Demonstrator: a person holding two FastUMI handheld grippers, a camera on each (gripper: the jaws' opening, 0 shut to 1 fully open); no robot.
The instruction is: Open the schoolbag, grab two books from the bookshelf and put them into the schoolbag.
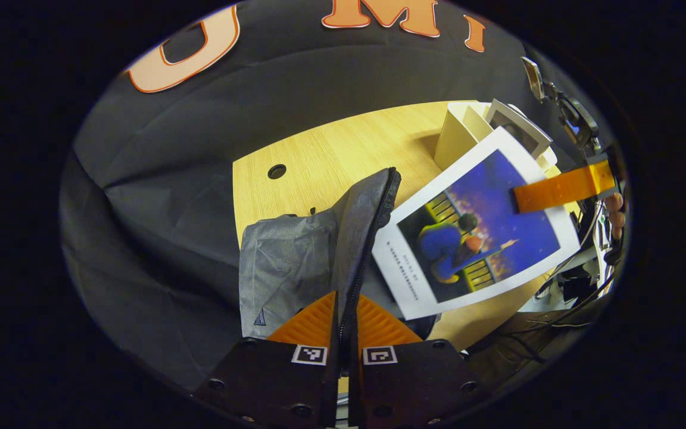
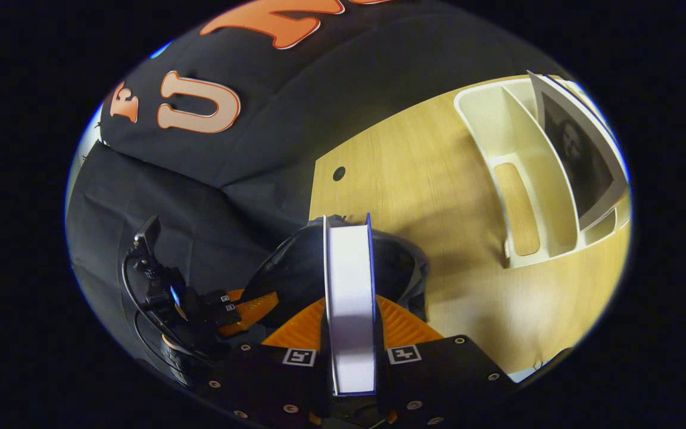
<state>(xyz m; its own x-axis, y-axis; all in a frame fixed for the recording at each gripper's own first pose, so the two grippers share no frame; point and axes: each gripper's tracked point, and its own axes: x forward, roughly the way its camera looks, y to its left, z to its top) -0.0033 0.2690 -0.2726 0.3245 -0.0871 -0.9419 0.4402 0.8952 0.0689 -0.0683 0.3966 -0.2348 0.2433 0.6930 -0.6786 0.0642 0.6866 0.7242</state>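
Observation:
The grey schoolbag point(image 1: 295, 262) stands on the wooden table point(image 1: 319, 161). My left gripper point(image 1: 346, 313) is shut on its zipper edge and holds the opening up. A book with a blue picture cover point(image 1: 480, 232) hangs tilted just right of the opening, with a finger point(image 1: 557, 189) of the right gripper lying across its cover. In the right gripper view that book point(image 2: 350, 298) shows edge-on, with my right gripper point(image 2: 350, 322) shut on it above the dark bag point(image 2: 295, 268). The left gripper point(image 2: 239, 310) is at the bag's left side.
A white bookshelf point(image 2: 515, 179) stands at the table's far right with one more book point(image 2: 581, 161) leaning in it; it also shows behind the held book point(image 1: 459, 134). A round cable hole point(image 1: 277, 171) is in the tabletop. Cables and a hand point(image 1: 614, 208) are at the right.

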